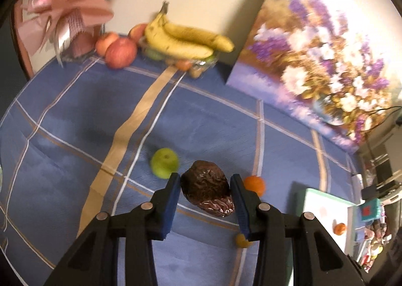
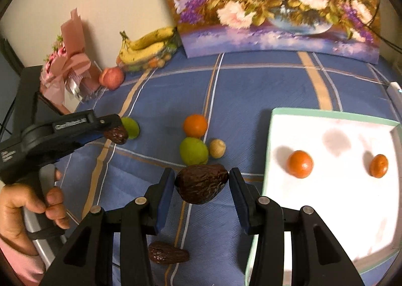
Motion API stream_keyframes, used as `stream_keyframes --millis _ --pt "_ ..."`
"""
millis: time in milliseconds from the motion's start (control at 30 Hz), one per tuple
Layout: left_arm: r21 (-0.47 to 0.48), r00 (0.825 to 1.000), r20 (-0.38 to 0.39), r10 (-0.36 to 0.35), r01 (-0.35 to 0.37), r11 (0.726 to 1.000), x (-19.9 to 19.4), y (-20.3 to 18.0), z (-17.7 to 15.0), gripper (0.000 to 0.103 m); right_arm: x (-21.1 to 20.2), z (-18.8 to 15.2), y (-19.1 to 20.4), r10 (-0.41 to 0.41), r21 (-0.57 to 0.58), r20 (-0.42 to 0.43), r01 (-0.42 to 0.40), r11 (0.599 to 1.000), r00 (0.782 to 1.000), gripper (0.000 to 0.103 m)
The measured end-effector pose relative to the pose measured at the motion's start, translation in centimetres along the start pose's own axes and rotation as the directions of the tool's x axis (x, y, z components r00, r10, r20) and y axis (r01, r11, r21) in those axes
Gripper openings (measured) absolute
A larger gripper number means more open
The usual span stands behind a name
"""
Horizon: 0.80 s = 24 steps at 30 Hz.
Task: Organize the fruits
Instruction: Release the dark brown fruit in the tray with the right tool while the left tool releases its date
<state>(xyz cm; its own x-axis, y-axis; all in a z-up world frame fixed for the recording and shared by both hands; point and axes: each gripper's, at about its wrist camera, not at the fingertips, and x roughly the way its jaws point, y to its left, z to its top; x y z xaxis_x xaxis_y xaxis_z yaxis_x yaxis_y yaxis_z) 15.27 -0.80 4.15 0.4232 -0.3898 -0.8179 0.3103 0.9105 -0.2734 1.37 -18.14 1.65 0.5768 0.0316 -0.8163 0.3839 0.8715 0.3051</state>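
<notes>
surface: table (image 2: pixel 251 90) under a blue plaid cloth, cream wall behind
back edge: flower painting (image 2: pixel 276 4) leaning on the wall; pink bouquet (image 1: pixel 62 9) in the far corner
fruit pile: bananas (image 1: pixel 186 37) on a clear tray (image 1: pixel 201 65) of small fruit, red apples (image 1: pixel 120 52) just beside it, well apart from both grippers
left gripper (image 1: pixel 205 190): clenched on a dark wrinkled date (image 1: pixel 206 193), lifted clear of the cloth; the right wrist view shows a hand (image 2: pixel 30 205) on its handle
right gripper (image 2: pixel 201 185): grasping a second date (image 2: pixel 201 185), pads pressed on both sides, off the cloth
box: white tray with a mint rim (image 2: pixel 326 112) just right of the right gripper, two oranges (image 2: pixel 300 164) inside, apart from each other
loose on cloth: orange (image 2: pixel 195 125), green fruit (image 2: pixel 193 151) touching it, small tan fruit (image 2: pixel 217 148) beside that, all just ahead of the right gripper
also loose: another green fruit (image 2: pixel 132 127) right behind the left gripper's tip; a third date (image 2: pixel 168 253) lying under the right gripper
in the way: the loose cluster lies between the right gripper and the far fruit pile; path to the box rim looks open
</notes>
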Motion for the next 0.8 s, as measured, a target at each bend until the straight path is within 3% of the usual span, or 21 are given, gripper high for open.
stream_keyframes --millis 333,800 --pt "0.052 0.998 0.036 -0.047 0.045 0.998 -2.8 -4.0 -1.5 0.043 -3.3 0.7 -2.2 -0.061 0.027 0.069 0.059 0.998 0.996 0.047" --pt "0.113 0.995 0.014 -0.098 0.096 0.989 -3.2 -8.7 -3.8 0.043 -6.3 0.4 -6.2 -0.045 0.107 0.102 0.034 0.994 0.994 0.047"
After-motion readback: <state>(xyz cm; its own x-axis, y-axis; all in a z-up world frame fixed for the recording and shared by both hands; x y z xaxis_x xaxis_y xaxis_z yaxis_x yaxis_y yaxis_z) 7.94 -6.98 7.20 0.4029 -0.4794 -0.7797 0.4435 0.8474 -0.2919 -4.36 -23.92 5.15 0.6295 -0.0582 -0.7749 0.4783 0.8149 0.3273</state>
